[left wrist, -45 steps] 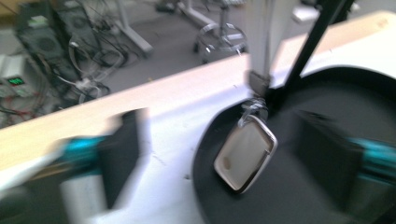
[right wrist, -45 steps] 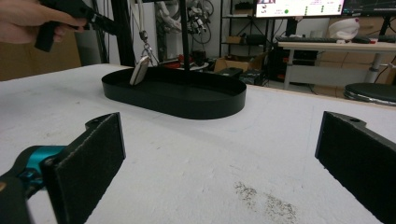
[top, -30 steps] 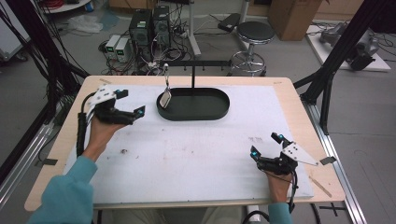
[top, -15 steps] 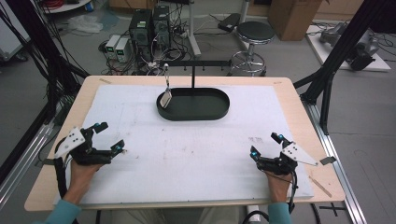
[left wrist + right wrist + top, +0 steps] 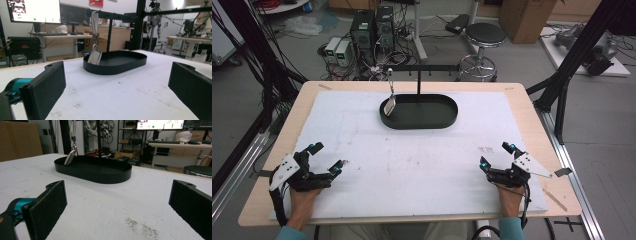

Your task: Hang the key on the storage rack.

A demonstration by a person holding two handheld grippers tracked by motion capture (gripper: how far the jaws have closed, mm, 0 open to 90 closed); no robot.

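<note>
A black oval tray (image 5: 447, 118) lies at the far middle of the white mat, with an upright post and crossbar (image 5: 419, 67) rising from it. A silver key fob (image 5: 389, 105) hangs by a strap from the bar's left end, its tip at the tray's left rim; it is also seen as the fob (image 5: 94, 56) and the fob (image 5: 69, 157). My left gripper (image 5: 328, 158) rests at the near left, open and empty. My right gripper (image 5: 497, 155) rests at the near right, also open and empty. Both point toward the tray (image 5: 117, 66), far from it.
The white mat (image 5: 422, 165) covers a wooden table (image 5: 557, 150) with a bare margin round it. A stool (image 5: 484, 36), computer boxes (image 5: 372, 25) and cables stand on the floor behind. Black frame struts (image 5: 562, 90) rise at both sides.
My left gripper has come back from the far left beside the tray to the near left edge and settled there. The right gripper has stayed put.
</note>
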